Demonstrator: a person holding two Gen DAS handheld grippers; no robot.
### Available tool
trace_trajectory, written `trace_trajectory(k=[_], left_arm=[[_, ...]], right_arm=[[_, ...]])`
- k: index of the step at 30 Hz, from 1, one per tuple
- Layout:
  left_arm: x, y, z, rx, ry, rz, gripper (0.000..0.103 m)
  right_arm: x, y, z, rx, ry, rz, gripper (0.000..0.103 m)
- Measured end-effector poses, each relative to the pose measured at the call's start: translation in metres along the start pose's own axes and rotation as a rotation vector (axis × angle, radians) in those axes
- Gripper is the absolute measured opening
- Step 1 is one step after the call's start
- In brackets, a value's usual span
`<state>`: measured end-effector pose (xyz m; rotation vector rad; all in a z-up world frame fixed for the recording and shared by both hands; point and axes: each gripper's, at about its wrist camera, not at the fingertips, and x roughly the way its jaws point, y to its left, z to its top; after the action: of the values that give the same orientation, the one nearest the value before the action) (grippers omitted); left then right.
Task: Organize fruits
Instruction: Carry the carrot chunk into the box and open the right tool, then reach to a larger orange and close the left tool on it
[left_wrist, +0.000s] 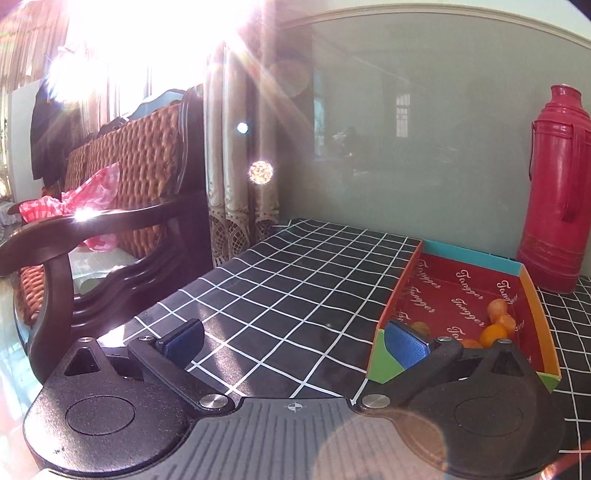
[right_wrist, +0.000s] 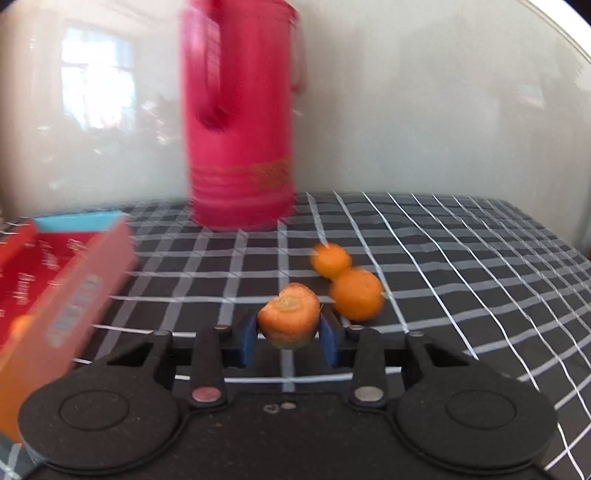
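My right tool (right_wrist: 289, 341) is clamped on a stubby orange carrot chunk (right_wrist: 289, 318) above the black grid-patterned counter (right_wrist: 461, 266), while my left tool (left_wrist: 293, 341) hangs spread apart beside the red cardboard box (left_wrist: 461, 295).

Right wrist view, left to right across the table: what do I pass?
Red box → red thermos at the back → carrot piece held in the right tongs → two oranges, smaller then larger.
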<state>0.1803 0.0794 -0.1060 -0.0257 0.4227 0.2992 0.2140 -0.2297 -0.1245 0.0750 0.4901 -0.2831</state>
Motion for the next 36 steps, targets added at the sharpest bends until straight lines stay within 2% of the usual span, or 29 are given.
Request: trace_trajectory(k=[6,11,16,25,26,27,28,30,33,36], left_arm=[[0.0,0.007,-0.001,-0.015,0.005,0.025,0.103],[-0.001,0.019,-0.002,-0.024,0.006,0.057,0.103],[-0.004,0.037,-0.003,-0.042,0.012,0.092,0.103],[-0.003,0.067,-0.006,-0.078,0.021,0.143,0.103],[-0.003,0.068,-0.006,-0.083,0.023,0.147,0.103],[-0.002,0.07,-0.006,-0.087,0.025,0.149,0.103],[-0.001,0.071,-0.006,-0.092,0.027,0.15,0.103],[0.0,0.073,-0.005,-0.106,0.032,0.148,0.103],[0.001,0.072,-0.005,-0.117,0.038,0.139,0.103],[0.001,0.07,-0.006,-0.112,0.037,0.132,0.103]], right_arm=[[-0.032,0.039,0.006,-0.06,-0.112,0.226,0.027],[-0.044,0.074,0.006,-0.149,-0.143,0.344,0.028],[-0.042,0.108,0.007,-0.221,-0.107,0.401,0.028],[-0.035,0.166,0.005,-0.32,-0.041,0.406,0.029],[-0.033,0.169,0.004,-0.327,-0.032,0.395,0.031],[-0.033,0.17,0.004,-0.329,-0.032,0.38,0.038],[-0.035,0.168,0.003,-0.325,-0.045,0.371,0.052],[-0.044,0.16,0.003,-0.307,-0.097,0.357,0.064],[-0.053,0.149,0.007,-0.299,-0.142,0.339,0.067],[-0.059,0.136,0.011,-0.28,-0.172,0.305,0.079]])
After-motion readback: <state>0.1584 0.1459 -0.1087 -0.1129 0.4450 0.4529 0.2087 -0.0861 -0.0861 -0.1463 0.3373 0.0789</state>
